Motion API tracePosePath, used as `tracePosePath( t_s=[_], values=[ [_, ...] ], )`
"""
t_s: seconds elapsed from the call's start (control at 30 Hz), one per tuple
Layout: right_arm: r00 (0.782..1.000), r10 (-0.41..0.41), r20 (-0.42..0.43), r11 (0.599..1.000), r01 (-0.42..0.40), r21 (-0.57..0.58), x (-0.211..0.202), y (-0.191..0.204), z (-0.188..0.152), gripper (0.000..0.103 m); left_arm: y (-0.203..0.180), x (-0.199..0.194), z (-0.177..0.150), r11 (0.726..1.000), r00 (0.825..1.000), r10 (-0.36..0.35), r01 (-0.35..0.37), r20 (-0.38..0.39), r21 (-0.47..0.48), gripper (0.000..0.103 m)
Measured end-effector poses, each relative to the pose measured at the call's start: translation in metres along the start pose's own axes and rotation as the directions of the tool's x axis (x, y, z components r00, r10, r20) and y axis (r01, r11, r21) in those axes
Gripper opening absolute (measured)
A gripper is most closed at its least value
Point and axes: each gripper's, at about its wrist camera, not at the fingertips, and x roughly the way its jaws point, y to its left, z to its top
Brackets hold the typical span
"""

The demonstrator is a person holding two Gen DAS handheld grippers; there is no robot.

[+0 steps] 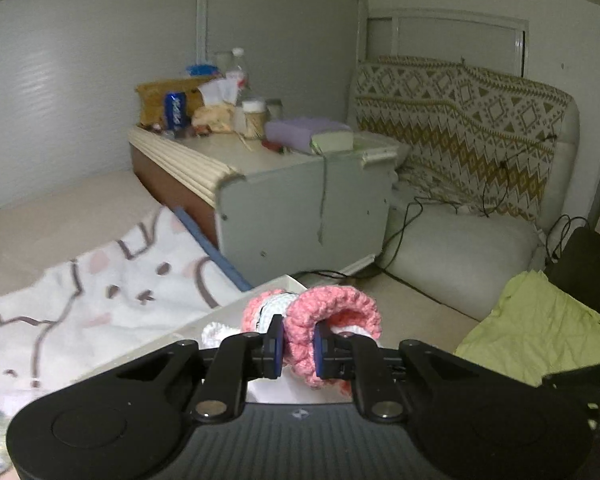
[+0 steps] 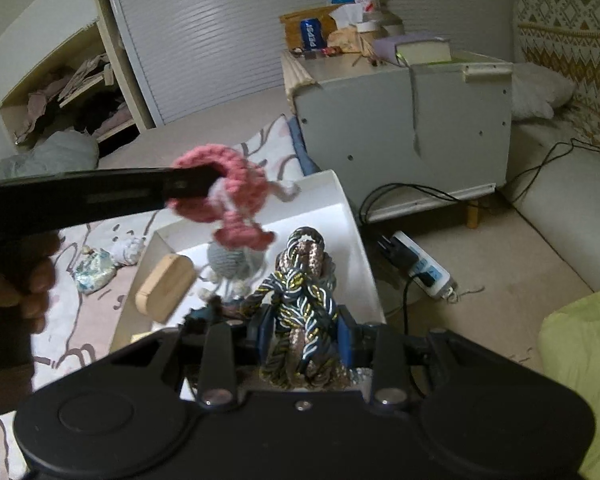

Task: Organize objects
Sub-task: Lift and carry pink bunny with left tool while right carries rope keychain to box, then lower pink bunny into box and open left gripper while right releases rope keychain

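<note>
The right gripper [image 2: 302,338] is clamped on a braided cord bundle [image 2: 300,300], dark with gold and silver threads, which stands up between its blue pads over the near end of a white tray [image 2: 340,200]. The left gripper [image 1: 298,346] is closed tight on a pink crochet toy [image 1: 332,312]; from the right wrist view the same toy [image 2: 228,196] hangs from the black fingers above the tray's left side, its pink legs and a white strand dangling. A hand [image 2: 32,280] grips that tool's handle at the left edge.

Inside the tray lie a wooden block [image 2: 166,288] and a grey crochet toy [image 2: 230,260], just beside each other. The tray rests on a white blanket [image 1: 100,280] with brown and pink markings; a small patterned pouch [image 2: 94,270] lies on it left of the tray. A yellow-green cloth [image 1: 540,328] sits at the right.

Past the tray, a power strip [image 2: 424,264] with black cables lies on the floor. Behind it stands a grey cabinet [image 1: 300,208], its top crowded with a blue can [image 1: 176,110], a book [image 1: 332,140], bottles and tissues. A patterned cushion [image 1: 460,120] leans against the wall to the right.
</note>
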Motion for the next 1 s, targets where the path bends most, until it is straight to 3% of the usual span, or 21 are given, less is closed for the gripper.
tracePosePath(
  t_s=[0.27, 0.47, 0.5, 0.57, 0.7, 0.77, 0.83, 1.0],
  values=[
    [0.999, -0.005, -0.047, 1.000, 0.004, -0.012, 0.017, -0.009, -0.007, 0.034, 0.000, 0.062, -0.025, 0.999, 0.989, -0.031, 0.029, -0.141, -0.017, 0.015],
    [0.997, -0.006, -0.076, 0.999, 0.003, -0.038, 0.028, -0.001, -0.012, 0.034, 0.011, 0.067, -0.024, 0.999, 0.989, -0.031, 0.025, -0.143, -0.040, 0.020],
    [0.997, -0.002, -0.082, 0.999, -0.001, -0.043, 0.030, 0.001, -0.013, 0.034, 0.013, 0.066, -0.024, 0.998, 0.988, -0.041, 0.035, -0.150, -0.046, 0.026],
    [0.996, 0.007, -0.094, 0.998, -0.013, -0.059, 0.034, 0.007, -0.016, 0.034, 0.017, 0.062, -0.023, 0.997, 0.986, -0.048, 0.038, -0.160, -0.065, 0.057],
    [0.995, -0.004, -0.101, 0.998, -0.003, -0.070, 0.045, 0.015, -0.017, 0.034, 0.023, 0.046, -0.024, 0.996, 0.985, -0.066, 0.055, -0.161, -0.071, 0.064],
    [0.996, -0.013, -0.086, 0.999, 0.009, -0.037, 0.046, 0.014, -0.016, 0.036, 0.026, 0.038, -0.025, 0.996, 0.986, -0.063, 0.052, -0.155, -0.075, 0.074],
    [0.996, -0.033, -0.084, 0.999, 0.032, -0.018, 0.044, 0.014, -0.013, 0.052, 0.029, 0.028, -0.025, 0.997, 0.987, -0.050, 0.039, -0.153, -0.073, 0.081],
    [0.996, -0.059, -0.074, 0.998, 0.057, -0.031, 0.032, 0.020, -0.008, 0.066, 0.038, 0.009, -0.023, 0.997, 0.988, -0.008, -0.005, -0.156, -0.083, 0.096]
  ],
)
